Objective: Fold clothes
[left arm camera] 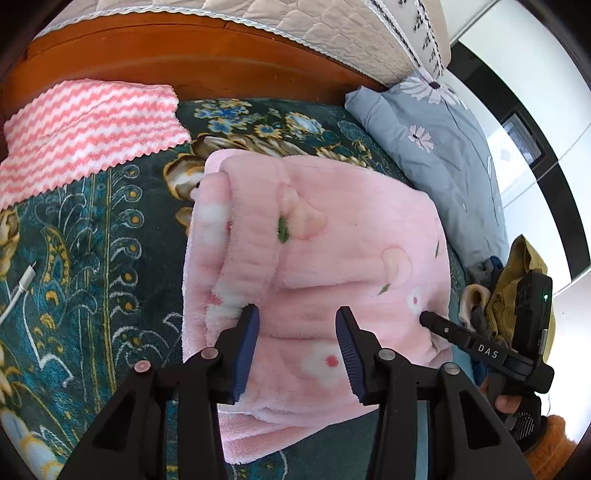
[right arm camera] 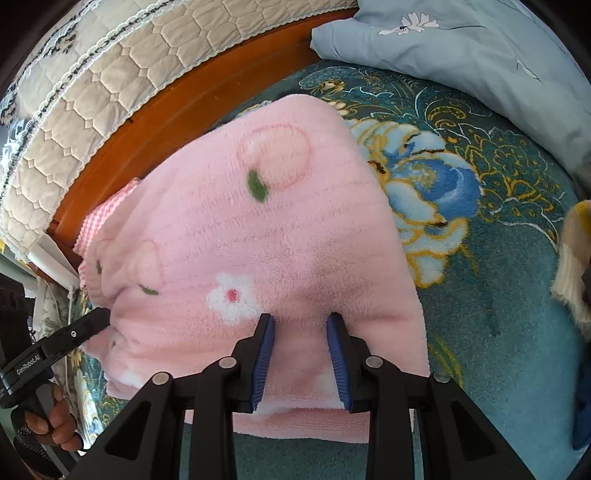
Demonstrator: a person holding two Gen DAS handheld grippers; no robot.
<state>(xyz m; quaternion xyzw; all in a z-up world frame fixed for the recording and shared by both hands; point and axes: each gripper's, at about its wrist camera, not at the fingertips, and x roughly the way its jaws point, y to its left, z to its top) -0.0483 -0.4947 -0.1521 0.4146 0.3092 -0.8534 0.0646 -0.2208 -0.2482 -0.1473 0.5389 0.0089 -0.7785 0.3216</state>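
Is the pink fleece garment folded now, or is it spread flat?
Folded. The pink fleece garment lies as a compact bundle with stacked layers visible along its near edge and left side.

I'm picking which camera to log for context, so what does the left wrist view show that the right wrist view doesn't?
Only the left wrist view shows the pink-and-white zigzag towel, the white charging cable and the pile of mustard and dark clothes. Only the right wrist view shows the large blue flower in the bedspread. Both show the folded pink fleece garment, the grey floral pillow, the quilted mattress, and both open grippers, left and right.
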